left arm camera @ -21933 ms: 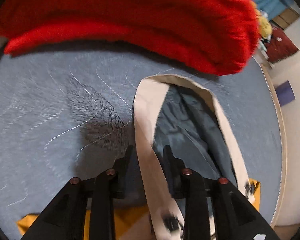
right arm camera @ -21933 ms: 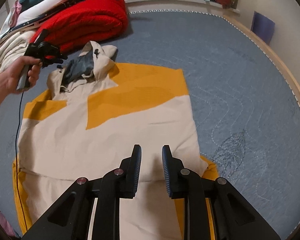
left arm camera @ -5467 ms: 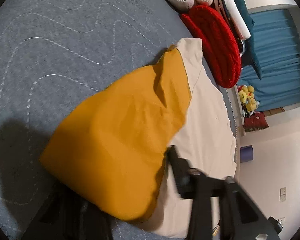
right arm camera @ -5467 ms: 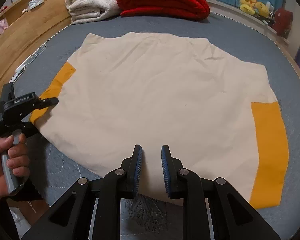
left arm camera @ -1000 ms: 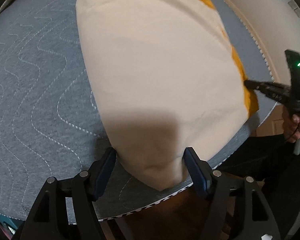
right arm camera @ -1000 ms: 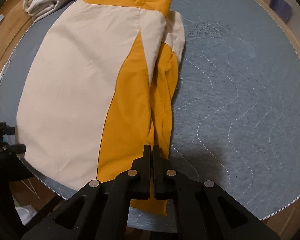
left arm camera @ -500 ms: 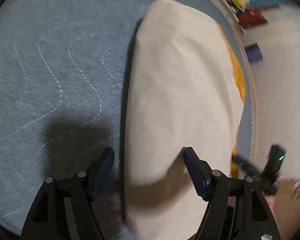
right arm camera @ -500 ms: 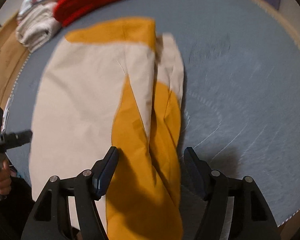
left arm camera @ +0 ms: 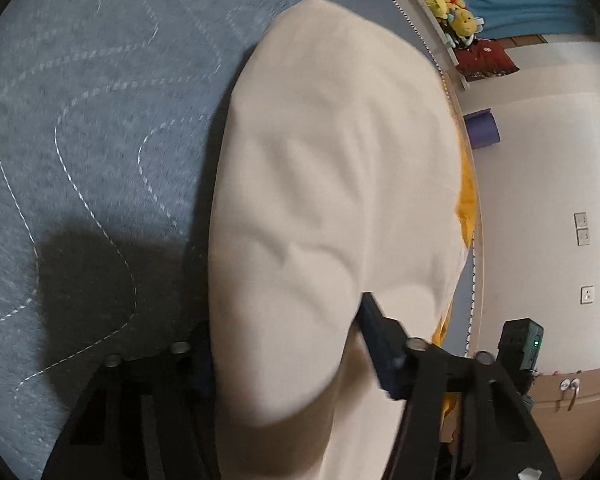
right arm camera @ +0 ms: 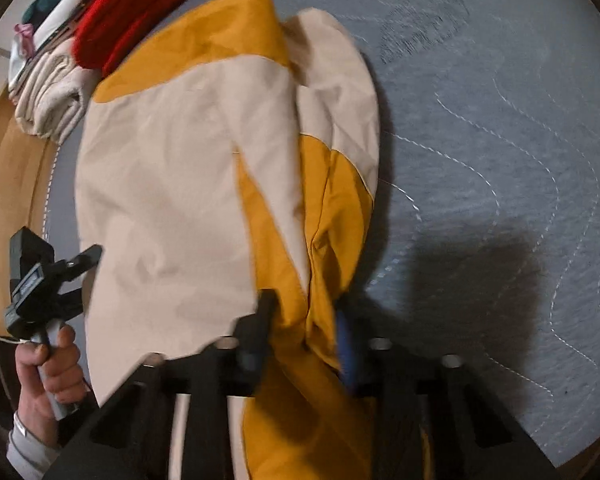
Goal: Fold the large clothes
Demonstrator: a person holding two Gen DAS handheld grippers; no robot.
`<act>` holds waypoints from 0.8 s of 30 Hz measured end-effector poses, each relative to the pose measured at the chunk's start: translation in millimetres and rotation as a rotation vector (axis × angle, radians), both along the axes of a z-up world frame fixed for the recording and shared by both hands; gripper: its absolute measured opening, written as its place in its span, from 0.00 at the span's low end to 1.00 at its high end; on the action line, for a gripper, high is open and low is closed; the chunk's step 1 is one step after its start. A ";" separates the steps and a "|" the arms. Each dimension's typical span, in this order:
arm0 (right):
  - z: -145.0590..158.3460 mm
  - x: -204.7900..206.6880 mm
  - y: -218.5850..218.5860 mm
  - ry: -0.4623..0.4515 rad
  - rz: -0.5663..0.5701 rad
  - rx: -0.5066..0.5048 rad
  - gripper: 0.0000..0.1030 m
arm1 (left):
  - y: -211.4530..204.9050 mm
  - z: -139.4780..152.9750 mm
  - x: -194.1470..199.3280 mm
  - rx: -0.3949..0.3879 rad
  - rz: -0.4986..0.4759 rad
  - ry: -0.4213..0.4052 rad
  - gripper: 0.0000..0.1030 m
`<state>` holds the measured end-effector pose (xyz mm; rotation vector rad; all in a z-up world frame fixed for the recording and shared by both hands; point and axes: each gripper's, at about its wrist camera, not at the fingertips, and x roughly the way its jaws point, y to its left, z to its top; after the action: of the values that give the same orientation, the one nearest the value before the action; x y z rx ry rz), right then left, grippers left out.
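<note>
A large cream and yellow garment [right arm camera: 172,184] lies on the grey-blue quilted bedspread [right arm camera: 480,120], with a yellow sleeve folded along its right side. My right gripper [right arm camera: 304,332] points steeply down at the near end, its jaws closing, and a bunched yellow fold fills the gap against both pads. In the left wrist view the cream cloth [left arm camera: 332,168] bulges up between the closing jaws of my left gripper [left arm camera: 288,344]. It hides the left finger, and the right finger [left arm camera: 376,340] touches its edge. A hand [right arm camera: 56,360] holds the left gripper [right arm camera: 52,280] at the garment's left edge.
A red folded blanket [right arm camera: 140,12] and a stack of cream towels [right arm camera: 48,104] sit at the far left of the bed. A wooden edge [right arm camera: 4,184] runs beside them. Plush toys [left arm camera: 456,12] and a white wall [left arm camera: 540,200] lie beyond the garment.
My right gripper opened off the yellow sleeve edge and has narrowed again around a yellow fold. My left gripper rolled and slid along the cream edge, and the cloth now bulges between its fingers.
</note>
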<state>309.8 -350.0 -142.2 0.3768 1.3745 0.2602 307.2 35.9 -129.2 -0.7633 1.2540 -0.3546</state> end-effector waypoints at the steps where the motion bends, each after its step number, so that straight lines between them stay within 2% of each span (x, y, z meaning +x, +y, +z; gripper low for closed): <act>1: 2.1 -1.9 1.7 -0.012 0.001 -0.006 0.17 | -3.1 6.4 0.5 0.001 -0.001 -0.013 0.43; 3: 7.6 -4.0 5.2 -0.017 -0.010 -0.020 0.14 | -6.5 19.1 2.4 0.017 -0.016 -0.057 0.35; 7: 19.3 -2.3 18.5 -0.077 -0.006 -0.004 0.11 | 9.3 50.3 6.1 0.138 -0.019 -0.129 0.35; 10: 37.0 -0.7 39.8 -0.158 0.012 0.043 0.09 | 31.7 50.1 3.8 0.213 0.009 -0.120 0.38; 12: 48.7 0.9 59.6 -0.192 0.032 0.051 0.09 | 48.9 41.4 -0.7 0.223 0.024 -0.093 0.42; 15: 48.8 0.2 80.6 -0.182 0.050 0.024 0.09 | 64.5 26.6 -1.5 0.210 0.038 -0.036 0.45; 17: 48.1 -1.1 85.5 -0.167 0.058 -0.006 0.09 | 69.0 27.1 -7.1 0.214 0.030 -0.031 0.46; 22: 40.2 -8.3 71.0 -0.133 0.034 -0.049 0.10 | 73.4 63.2 -22.5 0.283 0.015 -0.132 0.47; 24: 42.0 -18.0 69.7 -0.150 0.031 -0.092 0.12 | 62.8 73.0 -31.1 0.304 -0.031 -0.169 0.47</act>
<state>291.8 -280.3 -100.1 0.2543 1.2406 0.2445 276.1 98.7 -56.2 -0.4457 1.1279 -0.2407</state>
